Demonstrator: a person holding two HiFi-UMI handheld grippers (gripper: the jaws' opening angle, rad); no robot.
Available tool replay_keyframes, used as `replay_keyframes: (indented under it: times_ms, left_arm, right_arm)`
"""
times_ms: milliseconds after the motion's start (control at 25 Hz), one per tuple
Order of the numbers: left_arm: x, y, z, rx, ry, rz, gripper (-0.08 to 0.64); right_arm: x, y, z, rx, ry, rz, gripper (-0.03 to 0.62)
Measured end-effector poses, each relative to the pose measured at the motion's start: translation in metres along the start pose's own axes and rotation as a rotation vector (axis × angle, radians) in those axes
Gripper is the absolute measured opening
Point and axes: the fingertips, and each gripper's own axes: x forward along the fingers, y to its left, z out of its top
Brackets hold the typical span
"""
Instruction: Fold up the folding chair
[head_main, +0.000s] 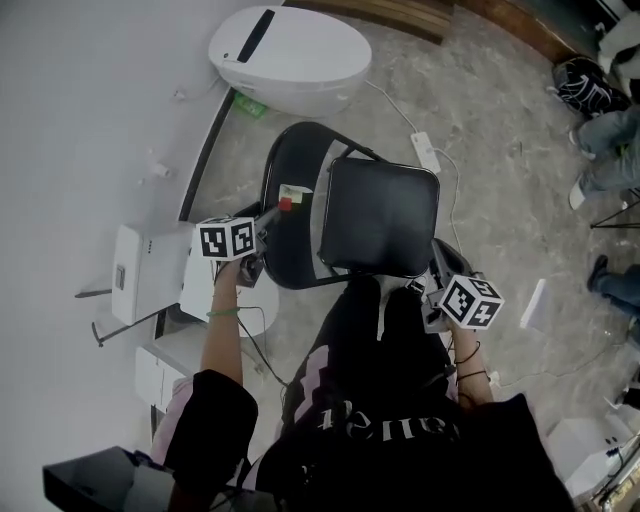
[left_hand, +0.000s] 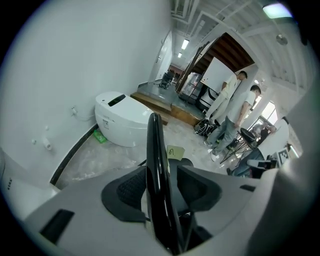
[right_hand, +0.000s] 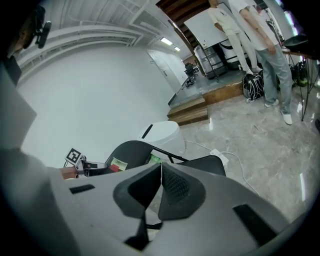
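Observation:
A black folding chair stands unfolded below me, its padded seat (head_main: 380, 215) to the right and its curved backrest (head_main: 285, 160) to the left, with a pale label (head_main: 295, 190) on it. My left gripper (head_main: 277, 210) is at the backrest's top edge. In the left gripper view that thin black edge (left_hand: 155, 150) runs up between the jaws of the left gripper (left_hand: 161, 189), which stand open with a gap beside it. My right gripper (head_main: 428, 292) hangs by the seat's near right corner. In its own view the right gripper (right_hand: 161, 183) is shut and empty, above the chair's seat (right_hand: 210, 162).
A white rounded appliance (head_main: 290, 55) stands beyond the chair against the wall. A power strip with its cable (head_main: 427, 150) lies on the marble floor. White boxes (head_main: 140, 270) sit at my left. People stand at the right (head_main: 610, 130), near a wooden step (left_hand: 165, 107).

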Motion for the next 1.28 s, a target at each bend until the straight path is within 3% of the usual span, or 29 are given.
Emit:
replay_keyframes:
  times_ms: [80, 200, 320, 680, 800, 1080, 1280]
  left_arm:
    - [0.006, 0.001, 0.006, 0.013, 0.006, 0.031, 0.192]
    - [0.017, 0.003, 0.003, -0.037, 0.029, 0.033, 0.185]
    - [0.016, 0.008, 0.008, -0.048, -0.002, 0.052, 0.147]
    - [0.018, 0.008, 0.012, 0.020, -0.005, 0.124, 0.144]
    - [0.021, 0.008, 0.011, 0.038, 0.024, 0.144, 0.146]
    - [0.027, 0.009, 0.013, 0.044, -0.013, 0.189, 0.146]
    - [0.029, 0.007, 0.014, 0.075, -0.049, 0.231, 0.147]
  right_arm:
    - [0.006, -0.015, -0.008, 0.018, 0.018, -0.007, 0.014]
    - [0.025, -0.040, -0.022, 0.059, 0.077, 0.025, 0.015]
    - [0.047, -0.067, -0.035, 0.075, 0.128, 0.046, 0.019]
    - [0.109, -0.160, -0.087, 0.031, 0.251, 0.023, 0.220]
    - [0.128, -0.198, -0.110, 0.039, 0.299, 0.005, 0.239]
    - [0.165, -0.273, -0.145, 0.056, 0.363, 0.007, 0.275]
    - [0.195, -0.299, -0.176, 0.080, 0.453, 0.087, 0.302]
